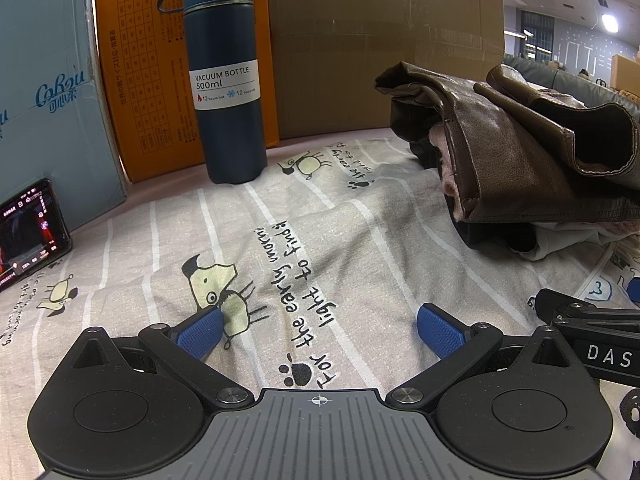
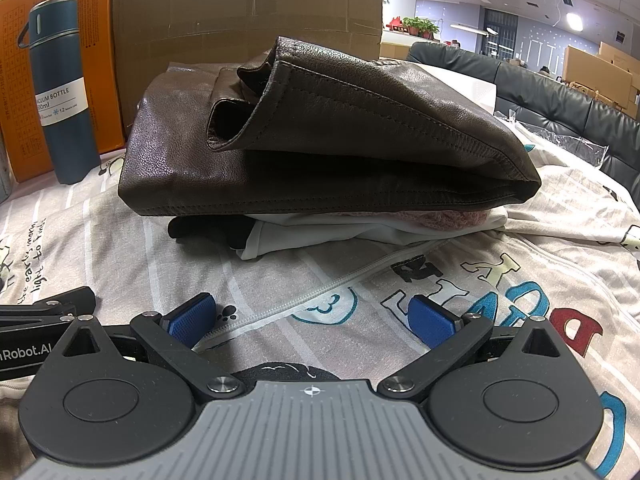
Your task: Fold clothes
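Between the wide-open, empty jaws of the right gripper (image 2: 314, 320) lies the white zippered printed garment (image 2: 500, 280); the left gripper (image 1: 320, 330), equally spread and empty, hovers over striped cartoon-dog cloth (image 1: 280, 216). Best to pinch one layer at an edge, clear of the folded brown leather jacket (image 2: 320, 132) ahead.

Both my views are lit from above by cool ceiling lamps (image 1: 610, 23) far ahead and to the right of my claws; they burn out to white blobs. The light is even and moderately bright, with a bluish cast. Ahead of my right claw (image 2: 314, 320), the brown leather jacket (image 2: 320, 128) shows soft sheen on its upper folds and deep black shadow in its openings and beneath its hem. My left claw (image 1: 320, 330) throws only faint shadow on the printed sheet (image 1: 320, 220) below it. Fisheye bending curves the cardboard box (image 1: 380, 40) edges, and dark vignette fills the corners. Focus is sharp nearby; the distant room is slightly soft.
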Demonstrator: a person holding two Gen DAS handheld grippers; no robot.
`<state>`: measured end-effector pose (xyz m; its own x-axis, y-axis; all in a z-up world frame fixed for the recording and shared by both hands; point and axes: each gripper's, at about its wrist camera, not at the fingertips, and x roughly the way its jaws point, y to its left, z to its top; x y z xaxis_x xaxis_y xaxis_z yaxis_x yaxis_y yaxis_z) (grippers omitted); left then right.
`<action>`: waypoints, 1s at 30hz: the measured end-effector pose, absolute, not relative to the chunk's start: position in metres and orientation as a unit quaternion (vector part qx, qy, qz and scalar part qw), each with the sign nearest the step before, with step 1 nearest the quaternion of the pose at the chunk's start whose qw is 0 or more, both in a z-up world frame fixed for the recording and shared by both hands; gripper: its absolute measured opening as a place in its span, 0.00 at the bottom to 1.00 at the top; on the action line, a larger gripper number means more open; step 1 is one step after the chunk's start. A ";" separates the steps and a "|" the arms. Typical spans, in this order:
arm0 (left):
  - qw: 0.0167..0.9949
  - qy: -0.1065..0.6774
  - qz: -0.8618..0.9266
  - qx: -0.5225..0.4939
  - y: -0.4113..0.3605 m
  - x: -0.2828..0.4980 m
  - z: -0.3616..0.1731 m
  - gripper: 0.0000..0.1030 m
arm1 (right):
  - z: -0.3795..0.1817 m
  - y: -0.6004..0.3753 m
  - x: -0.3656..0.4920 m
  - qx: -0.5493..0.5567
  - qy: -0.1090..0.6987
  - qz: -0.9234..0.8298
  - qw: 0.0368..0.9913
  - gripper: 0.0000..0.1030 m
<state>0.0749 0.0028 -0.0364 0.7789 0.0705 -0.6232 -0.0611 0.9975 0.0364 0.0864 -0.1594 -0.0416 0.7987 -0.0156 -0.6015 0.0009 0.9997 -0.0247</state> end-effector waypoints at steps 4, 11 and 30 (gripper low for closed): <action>0.943 0.331 0.035 0.007 0.003 0.075 -0.036 1.00 | -0.042 -0.160 0.086 -0.011 0.318 -0.004 0.948 1.00; 0.943 0.331 0.035 0.007 0.003 0.075 -0.037 1.00 | -0.042 -0.160 0.087 -0.009 0.318 -0.004 0.948 1.00; 0.943 0.331 0.036 0.006 0.003 0.075 -0.037 1.00 | -0.042 -0.160 0.088 -0.004 0.320 -0.003 0.948 1.00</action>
